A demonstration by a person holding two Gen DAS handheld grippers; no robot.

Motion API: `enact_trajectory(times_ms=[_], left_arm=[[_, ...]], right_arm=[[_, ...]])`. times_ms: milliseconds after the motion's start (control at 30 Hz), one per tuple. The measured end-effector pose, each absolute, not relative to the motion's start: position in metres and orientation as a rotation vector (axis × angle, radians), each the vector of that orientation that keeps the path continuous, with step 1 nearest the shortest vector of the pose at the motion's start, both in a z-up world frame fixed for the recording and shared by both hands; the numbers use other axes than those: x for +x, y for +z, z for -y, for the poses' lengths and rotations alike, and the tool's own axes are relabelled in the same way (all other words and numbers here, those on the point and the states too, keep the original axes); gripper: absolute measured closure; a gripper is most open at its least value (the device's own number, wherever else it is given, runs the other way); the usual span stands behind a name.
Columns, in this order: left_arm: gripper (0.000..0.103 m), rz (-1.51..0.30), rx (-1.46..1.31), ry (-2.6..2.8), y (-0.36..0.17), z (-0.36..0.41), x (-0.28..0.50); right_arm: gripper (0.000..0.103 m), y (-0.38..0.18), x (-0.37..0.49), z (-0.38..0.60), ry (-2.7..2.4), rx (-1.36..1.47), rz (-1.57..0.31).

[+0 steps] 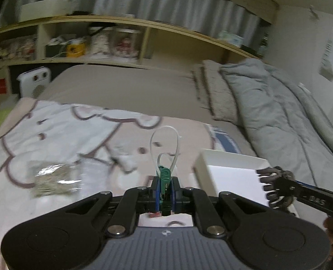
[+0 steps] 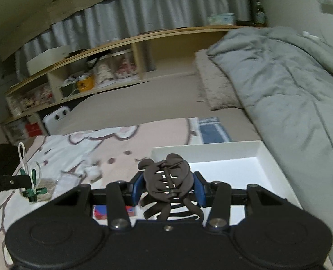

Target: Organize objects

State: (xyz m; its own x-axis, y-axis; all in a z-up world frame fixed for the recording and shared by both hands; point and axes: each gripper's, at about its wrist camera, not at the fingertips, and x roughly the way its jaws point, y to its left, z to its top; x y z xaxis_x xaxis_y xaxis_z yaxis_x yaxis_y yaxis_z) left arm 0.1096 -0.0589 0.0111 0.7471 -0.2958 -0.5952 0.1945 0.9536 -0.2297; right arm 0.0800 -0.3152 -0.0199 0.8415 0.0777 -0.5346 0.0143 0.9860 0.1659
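- My left gripper (image 1: 164, 189), at the lower middle of the left wrist view, is clenched on the small green plastic clip with a looped white strap (image 1: 164, 157); the loop stands up above the pads.
- My right gripper (image 2: 168, 186), at the lower middle of the right wrist view, is grasping the dark brown plastic claw hair clip (image 2: 166, 180) across its body, the blue pads touching its two sides.
- I judge the hair clip as light and stiff, with thin teeth and a spring that can break, so the hold on the thick body near the hinge is the good place, not on the teeth.
- The strap clip I judge as very light; the strap is soft and bends, so the green hard part is the place to hold it.
- The shallow white open box (image 2: 276, 155) lies just behind and to the right of the hair clip in the right wrist view, and at the right middle of the left wrist view; its inside looks empty as far as I can see.
- The box rests on the pink blanket with a white cartoon pattern (image 1: 53, 130); a clear crinkled plastic bag (image 1: 53, 180) lies at the lower left of the left wrist view.
- A grey folded duvet (image 2: 279, 85) fills the right side.
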Motion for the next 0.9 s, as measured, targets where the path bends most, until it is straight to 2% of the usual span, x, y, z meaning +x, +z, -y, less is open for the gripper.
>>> enact_trajectory(times_ms=[467, 900], left_arm=[[0.093, -0.826, -0.120, -0.456, -0.021, 0.172, 0.125], [0.093, -0.977, -0.014, -0.448, -0.061, 0.224, 0.138]], right_arm=[[0.056, -0.047, 0.092, 0.360, -0.065, 0.224, -0.669], [0.056, -0.080, 0.104, 0.374, -0.082, 0.229, -0.827]])
